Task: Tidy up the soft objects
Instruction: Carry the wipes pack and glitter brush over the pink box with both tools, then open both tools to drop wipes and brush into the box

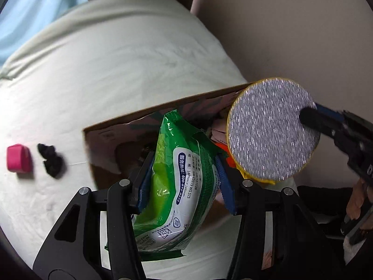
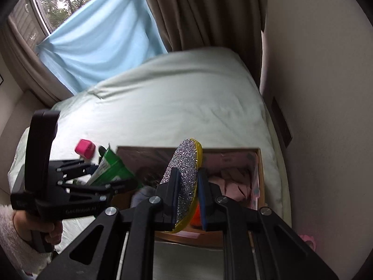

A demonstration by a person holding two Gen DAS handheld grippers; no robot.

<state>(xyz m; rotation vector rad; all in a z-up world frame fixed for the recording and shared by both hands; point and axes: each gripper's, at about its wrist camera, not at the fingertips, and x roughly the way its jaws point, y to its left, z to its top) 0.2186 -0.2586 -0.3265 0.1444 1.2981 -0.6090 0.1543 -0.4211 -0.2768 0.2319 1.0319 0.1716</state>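
Left wrist view: wipes pack (image 1: 177, 182) clamped between left jaws, scouring pad (image 1: 272, 130) between right jaws

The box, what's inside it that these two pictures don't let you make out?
- Left wrist view: most of the box interior is hidden behind the wipes pack and the scrub pad.
- Right wrist view: the orange thing is largely covered by the pad and a finger; what it is cannot be told.
- Right wrist view: the pink stuff is too blurred to identify.
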